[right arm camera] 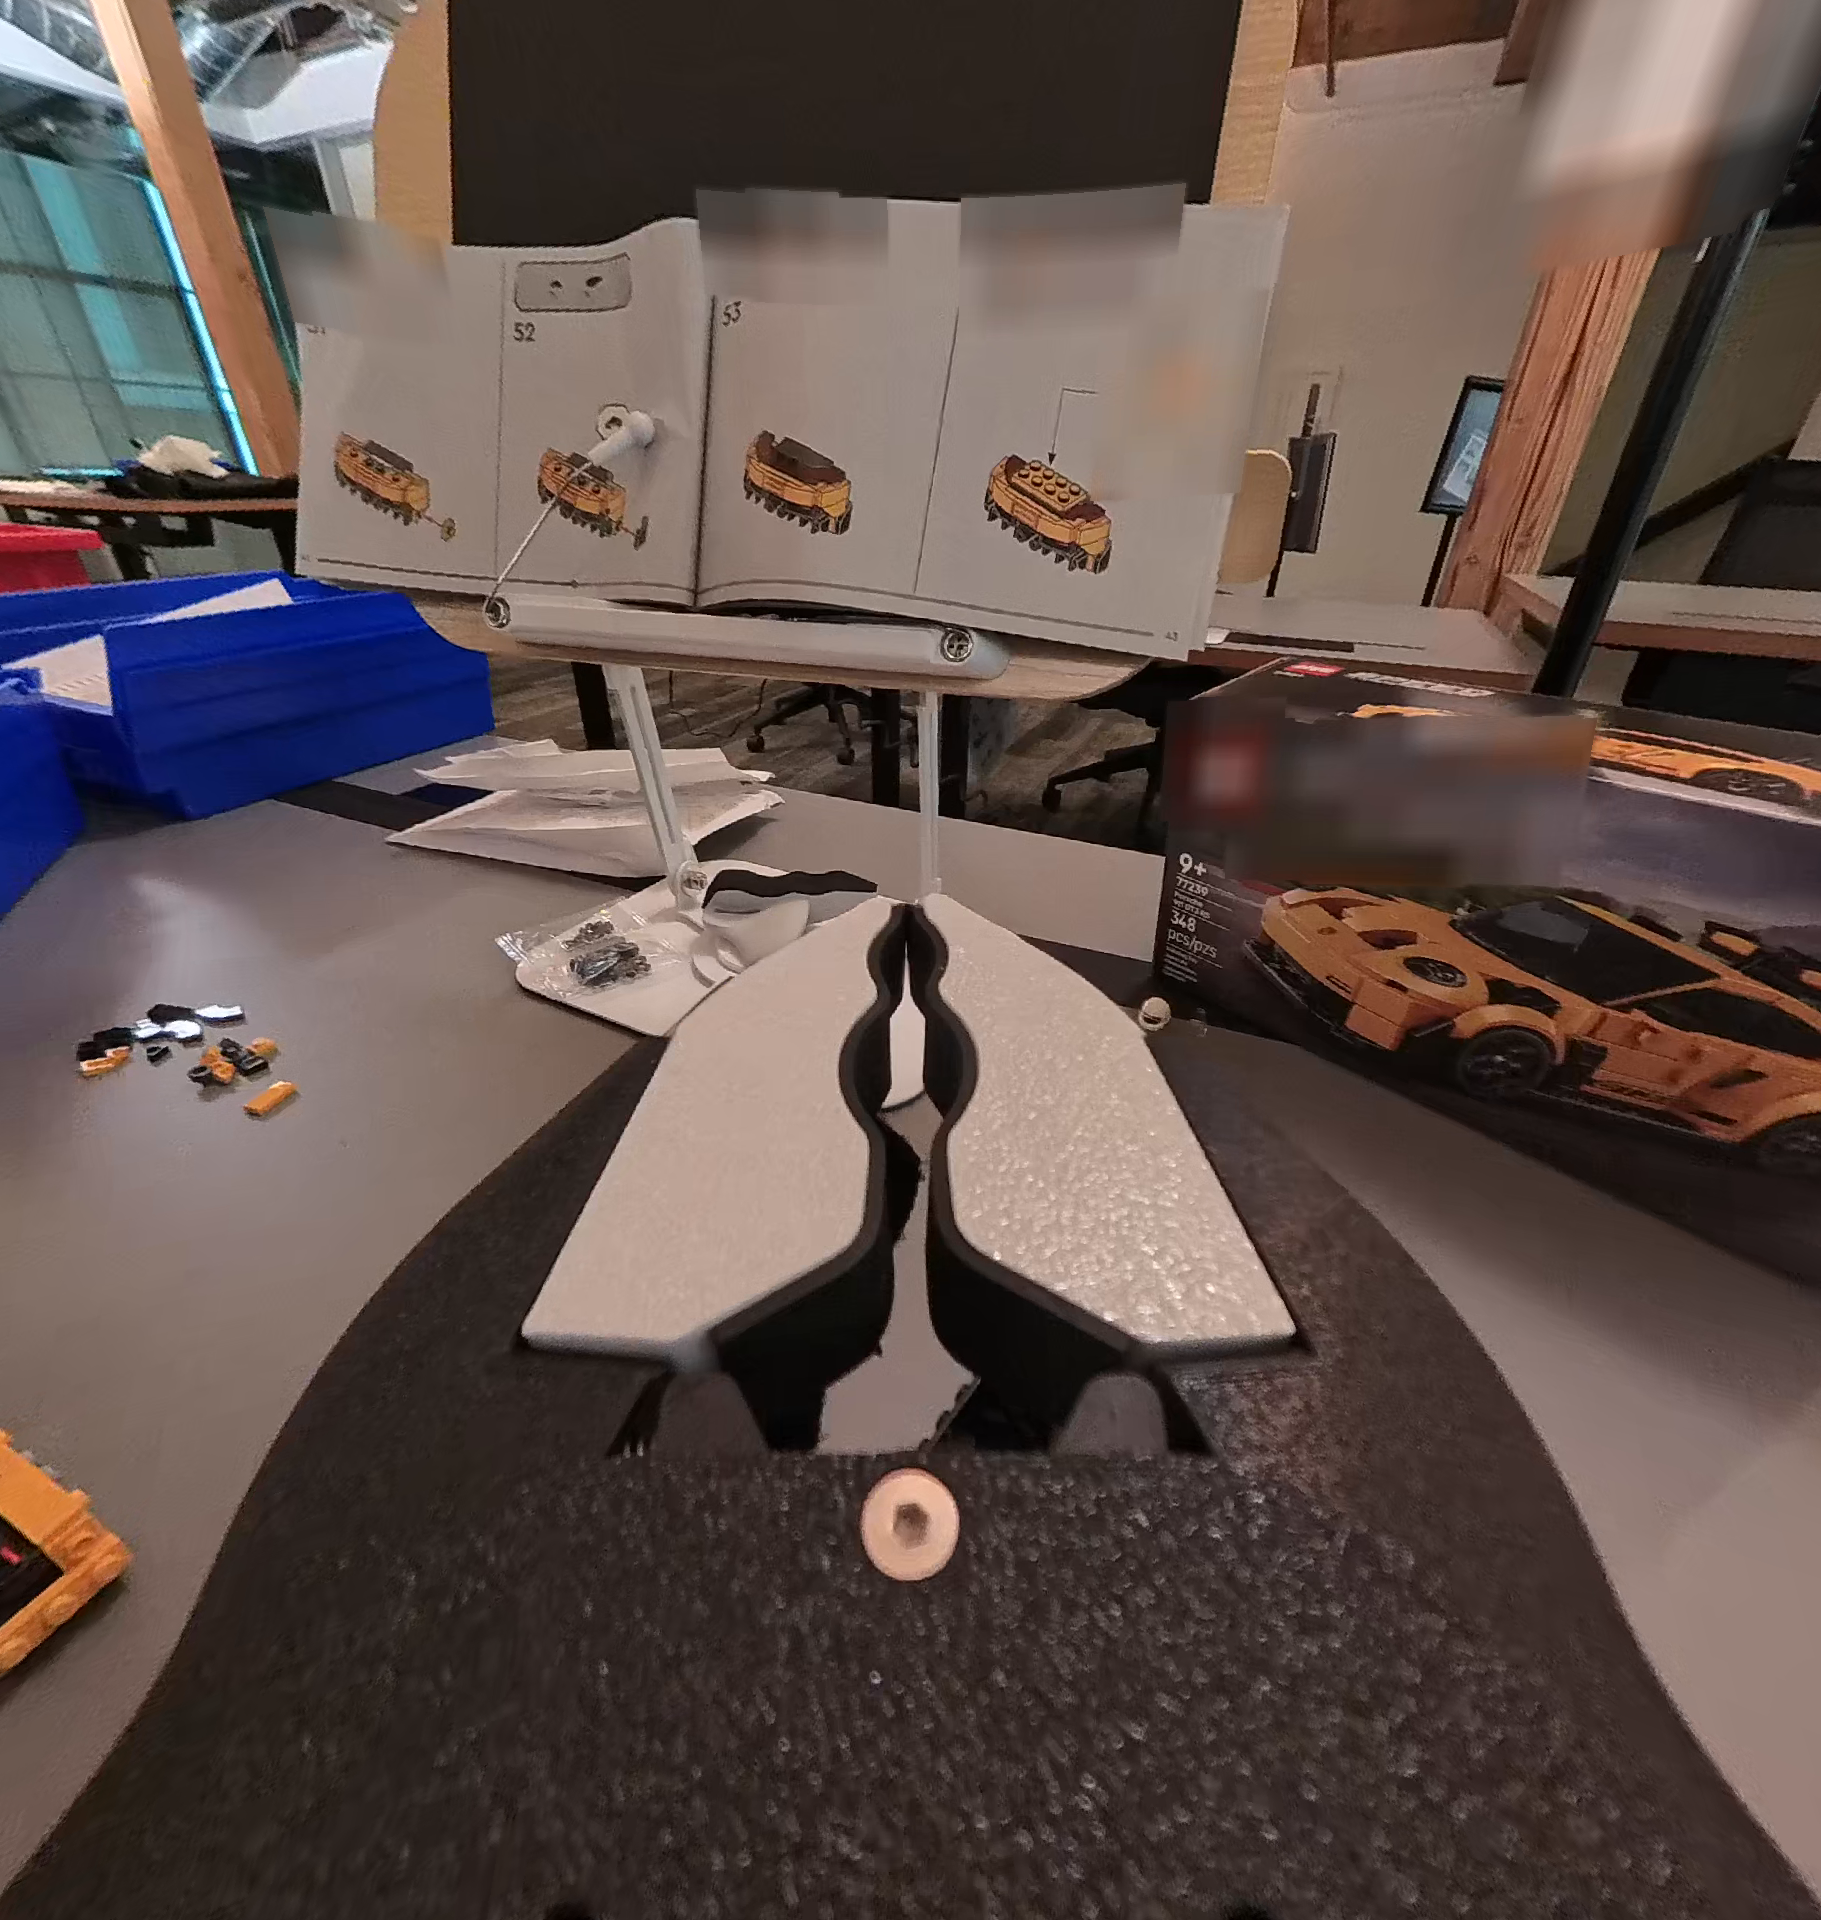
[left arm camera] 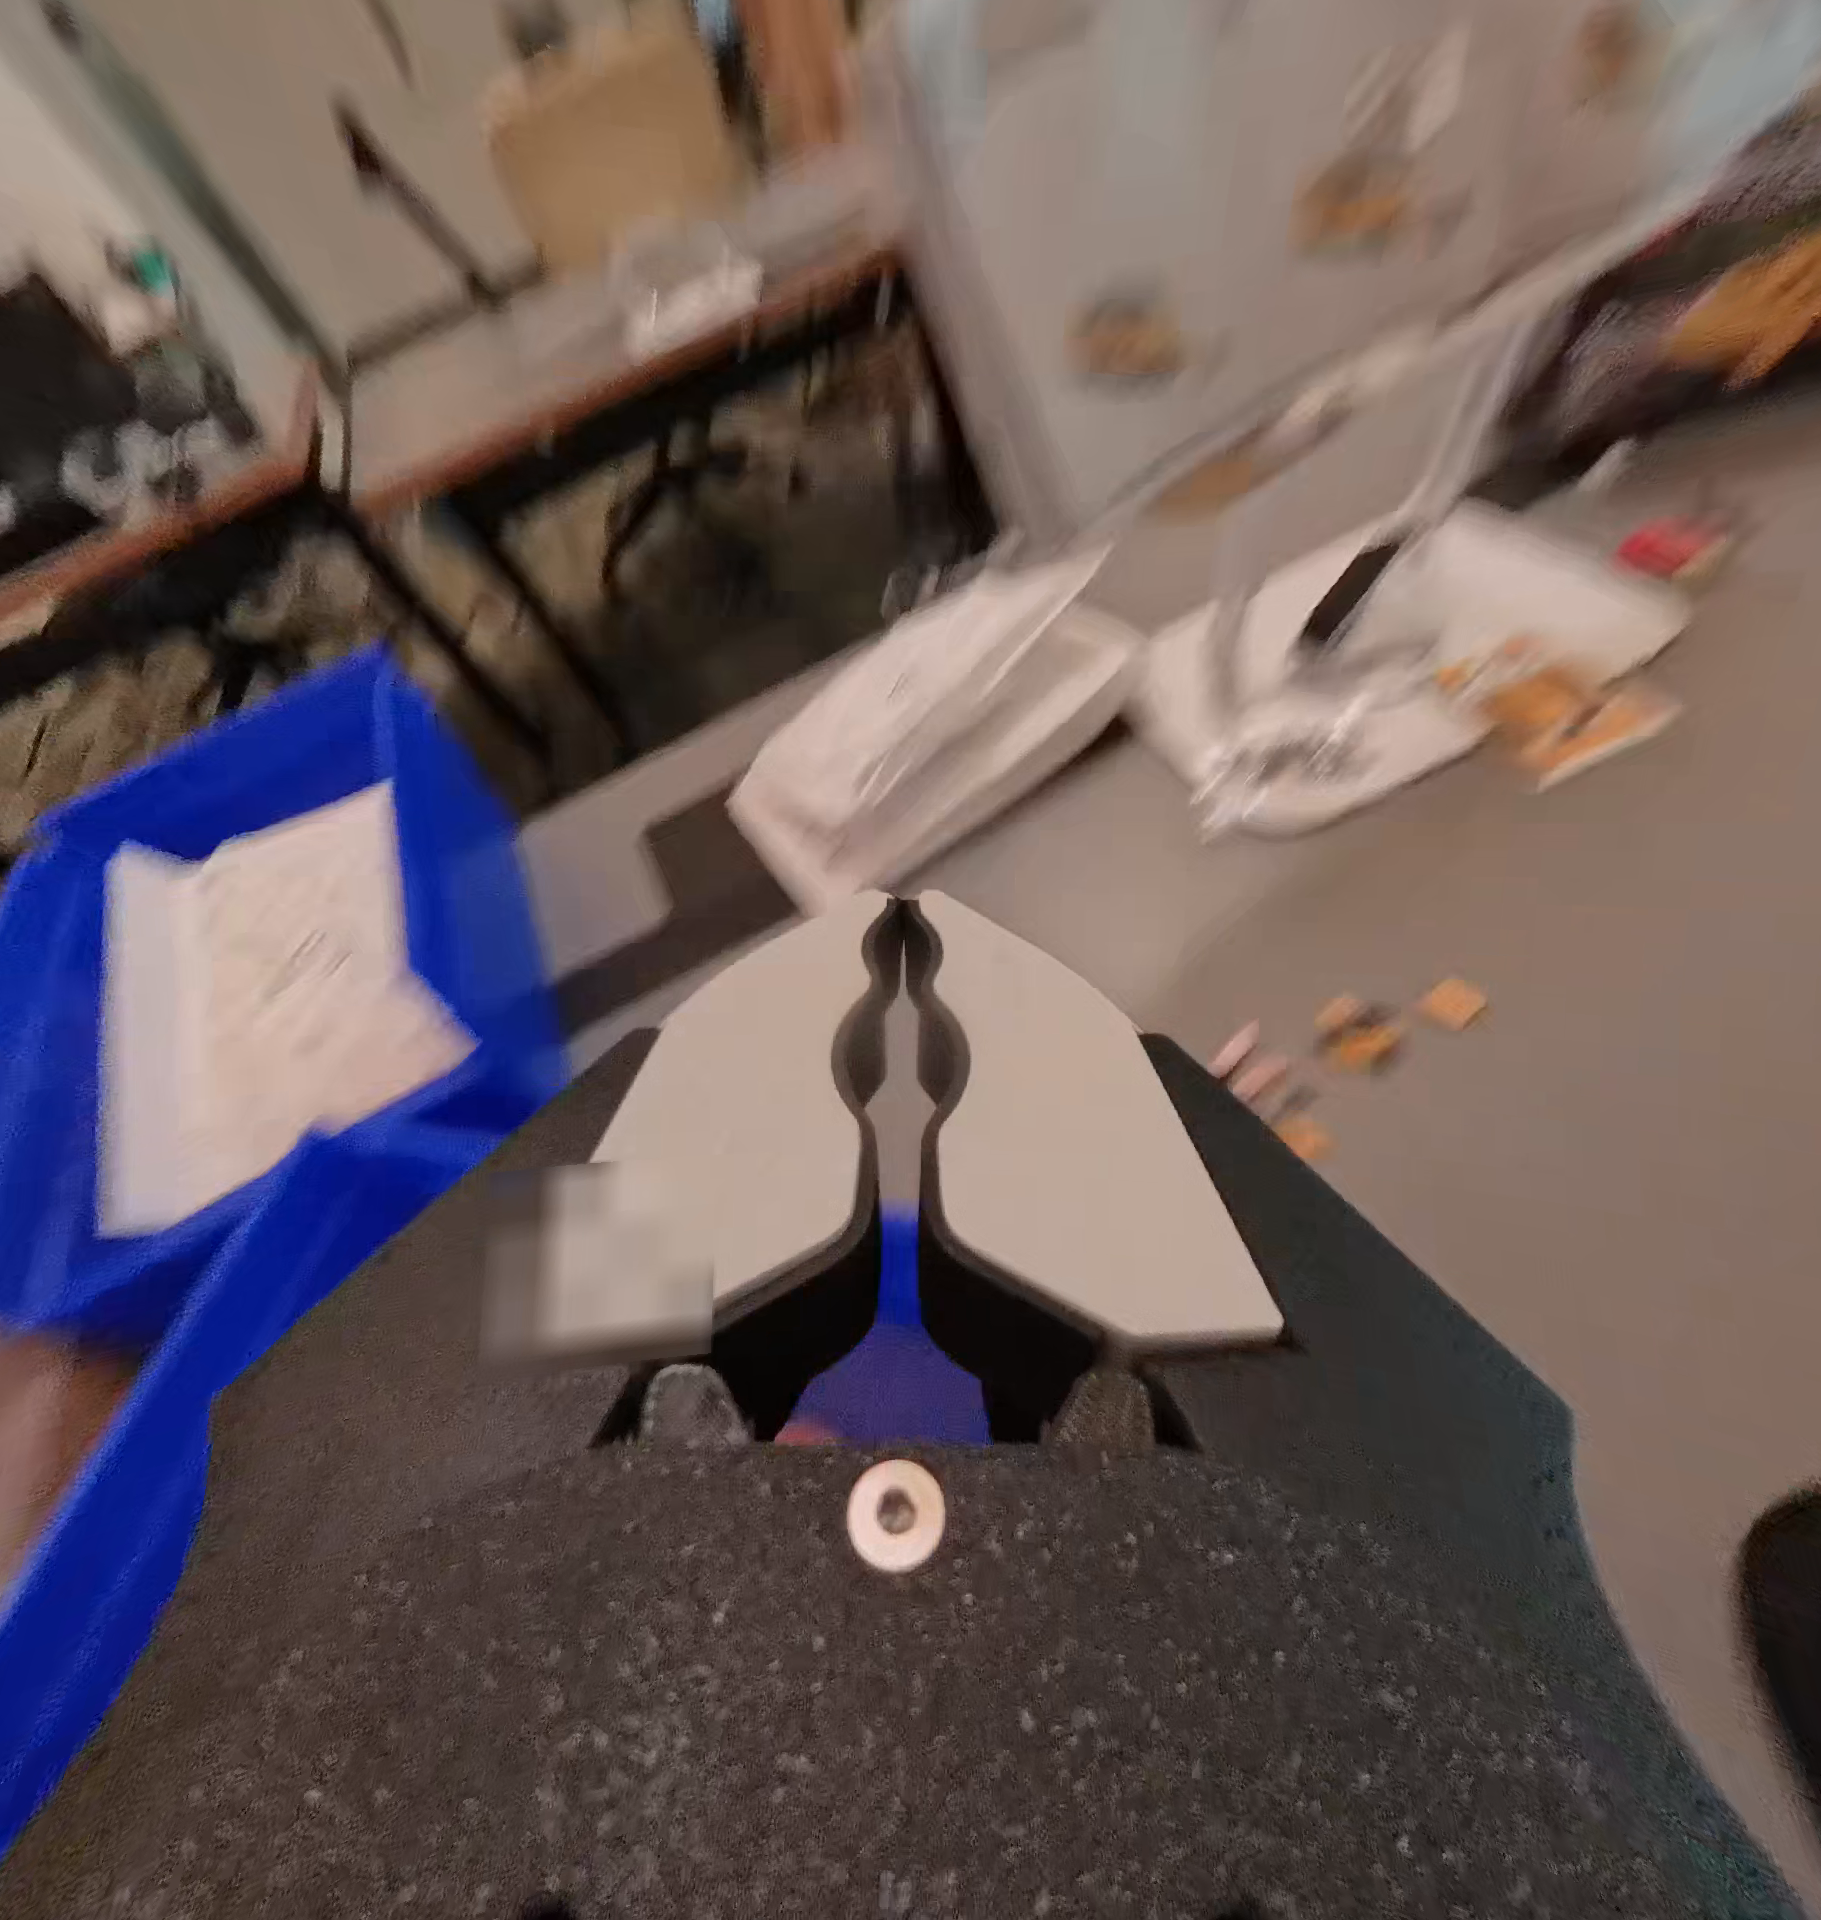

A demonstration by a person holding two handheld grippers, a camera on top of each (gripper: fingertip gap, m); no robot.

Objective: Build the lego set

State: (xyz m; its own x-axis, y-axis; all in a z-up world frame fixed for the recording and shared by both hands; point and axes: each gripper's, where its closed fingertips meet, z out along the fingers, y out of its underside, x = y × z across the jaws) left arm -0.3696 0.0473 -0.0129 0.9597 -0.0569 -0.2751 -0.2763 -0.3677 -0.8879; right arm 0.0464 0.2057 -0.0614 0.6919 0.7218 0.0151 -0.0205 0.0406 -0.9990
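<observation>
Both grippers, left gripper [left arm camera: 898,906] and right gripper [right arm camera: 906,912], have jaws pressed together, empty. Loose lego pieces [right arm camera: 184,1055] lie near the worktop [right arm camera: 262,1247] left edge, half-built orange car [right arm camera: 18,1548] nearer.

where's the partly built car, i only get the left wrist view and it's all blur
observer: the orange partly built model lies on the table, at the lower left edge of the right wrist view.
operator: is the right gripper holding a piece
observer: the right gripper is shut, and i see no piece at its tips.
operator: what's ahead of it
observer: the instruction booklet lies open on a white stand, facing that gripper.
</observation>
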